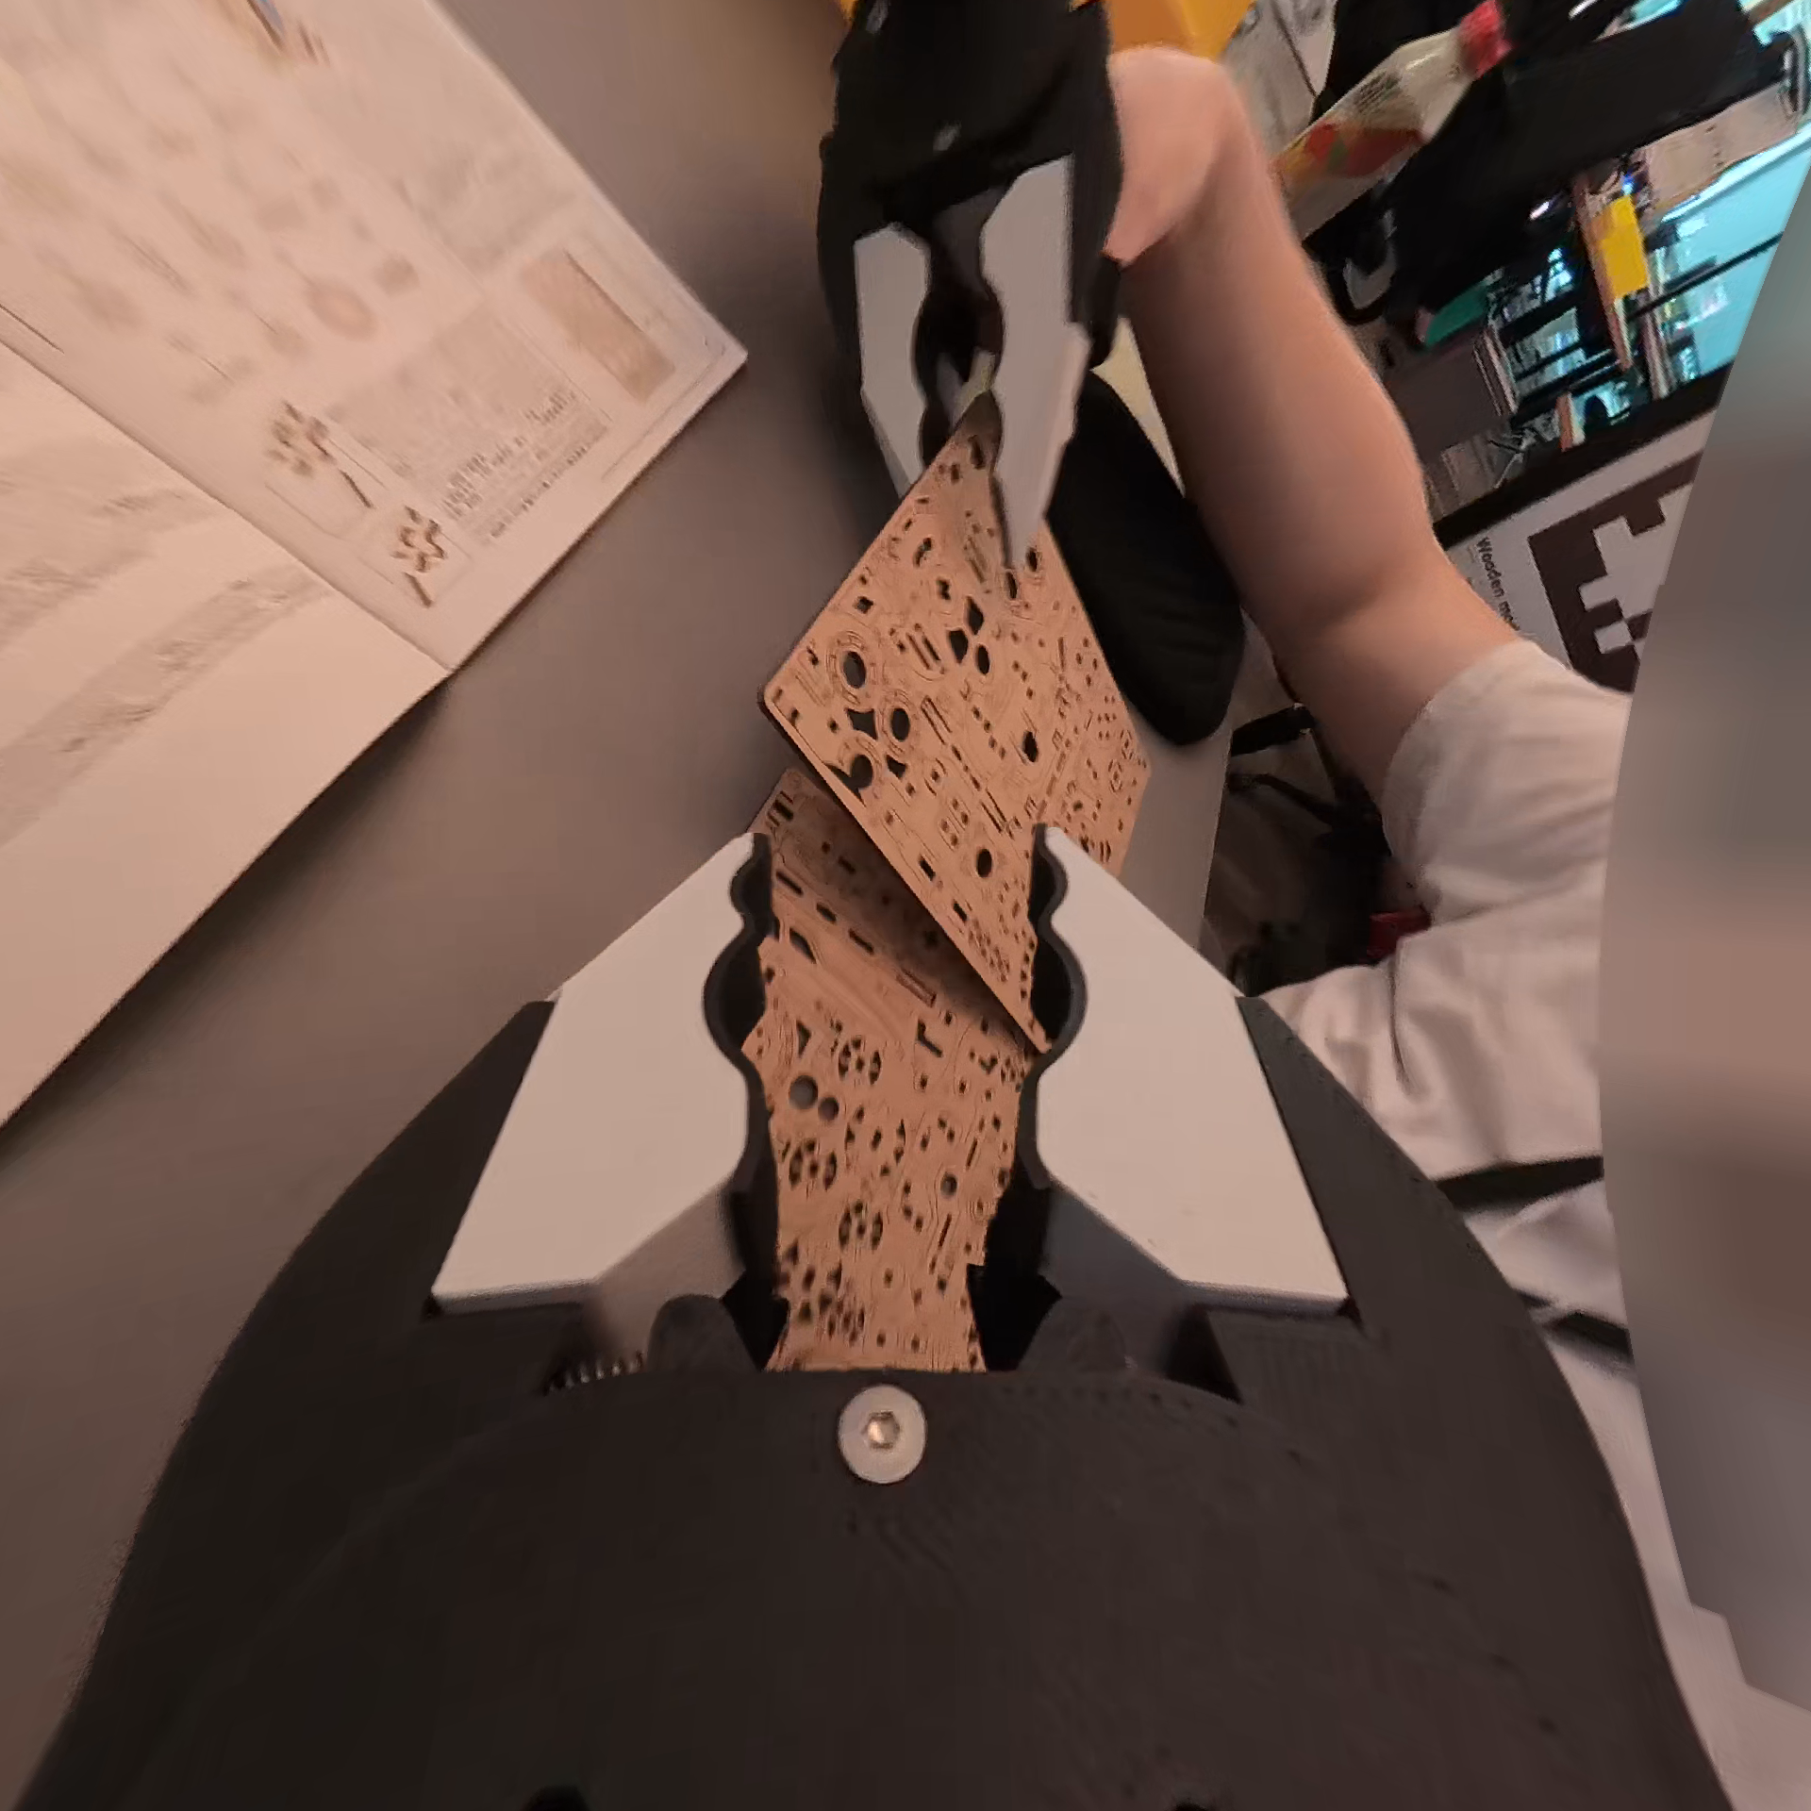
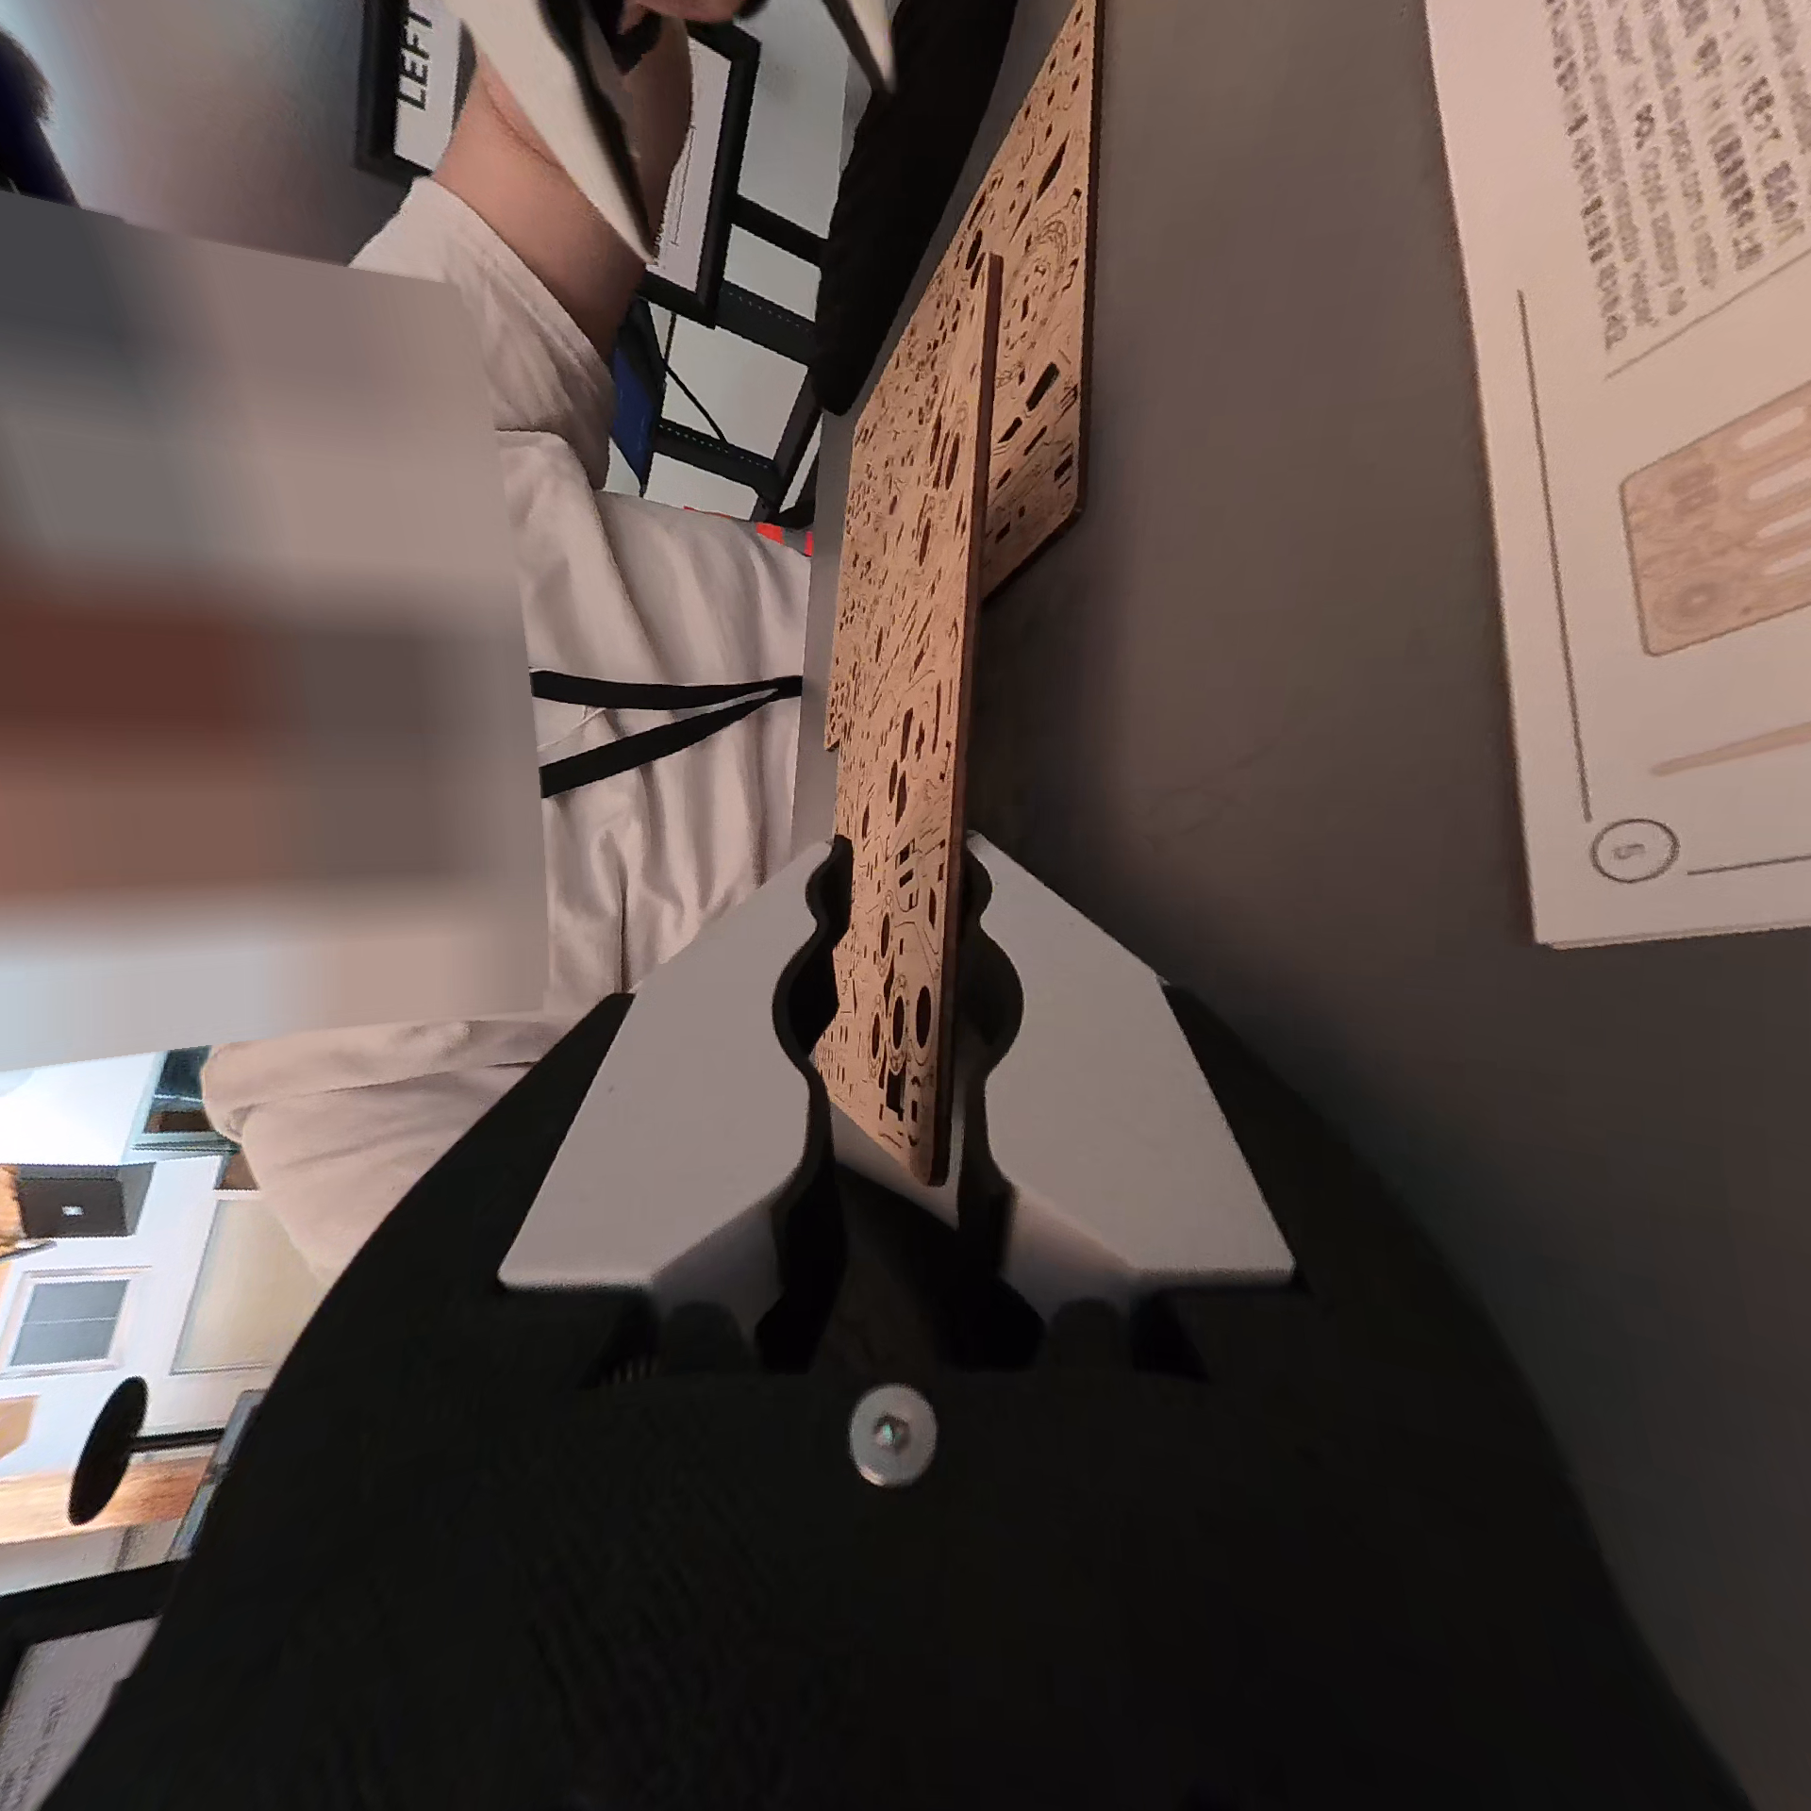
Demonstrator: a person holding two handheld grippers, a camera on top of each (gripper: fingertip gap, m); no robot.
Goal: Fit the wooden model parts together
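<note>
Two thin laser-cut wooden part sheets are in play. One sheet (image 1: 882, 1127) lies flat on the grey table (image 1: 549, 833), under and between the fingers of my left gripper (image 1: 897, 843), which is open around it. My right gripper (image 2: 902, 848) is shut on a corner of the other sheet (image 2: 911, 637) and holds it tilted on edge above the flat sheet (image 2: 1039, 343). In the left wrist view the right gripper (image 1: 965, 510) pinches the far corner of this lifted sheet (image 1: 941, 686), whose near corner touches my left gripper's right finger (image 1: 1127, 1029).
An open instruction booklet (image 1: 294, 392) lies on the table to the left of the sheets; it also shows in the right wrist view (image 2: 1666, 441). A person's bare forearm (image 1: 1313, 470) and white shirt (image 2: 666, 608) are at the table edge. A black object (image 1: 1156, 608) sits by that edge. The tips of one gripper are about 15 cm away from the tips of the other.
</note>
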